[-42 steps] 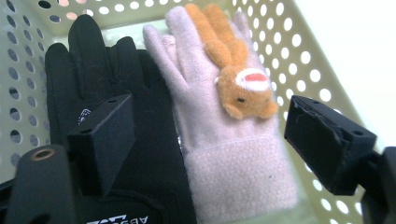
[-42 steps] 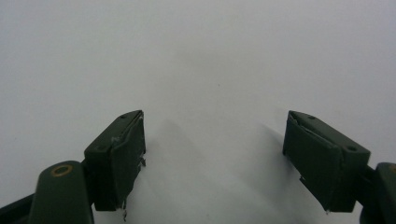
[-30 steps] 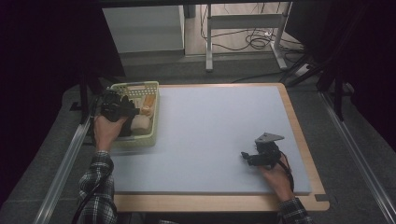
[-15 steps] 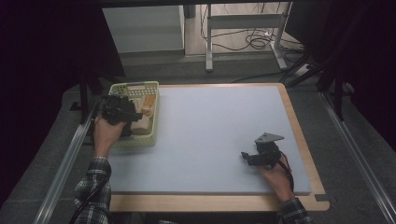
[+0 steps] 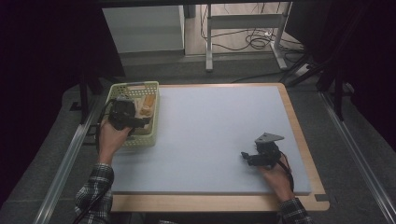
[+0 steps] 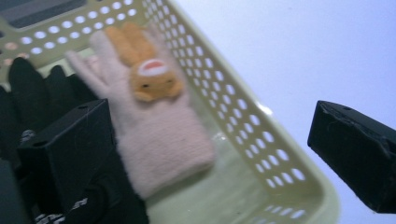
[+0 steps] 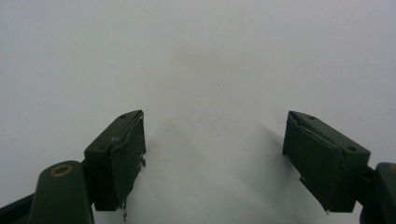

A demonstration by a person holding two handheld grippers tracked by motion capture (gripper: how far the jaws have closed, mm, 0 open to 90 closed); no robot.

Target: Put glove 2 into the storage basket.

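A pale green perforated basket [image 5: 140, 142] stands at the table's left edge. A pink fluffy glove [image 6: 163, 135] with an orange bunny on it lies inside, also seen as the pink glove [image 5: 147, 103] from above. My left gripper [image 5: 139, 122] hovers over the basket. Its jaws have just been opening and now stand wide. The left gripper [image 6: 210, 154] has the glove lying below and between its jaws, untouched by the pads. My right gripper [image 5: 250, 157] rests low at the table's near right, open. Nothing lies between the right gripper's [image 7: 215, 158] jaws.
Something black, perhaps a dark glove [image 6: 28, 88], lies in the basket beside the pink one. The basket wall [image 6: 243, 107] runs under the left gripper's right jaw. A light blue mat [image 5: 210, 126] covers the wooden table. Dark floor and a metal rail [image 5: 70, 158] lie to the left.
The left hand and its gripper have shifted a little toward the near end of the basket and slightly right. The right gripper has stayed in place.
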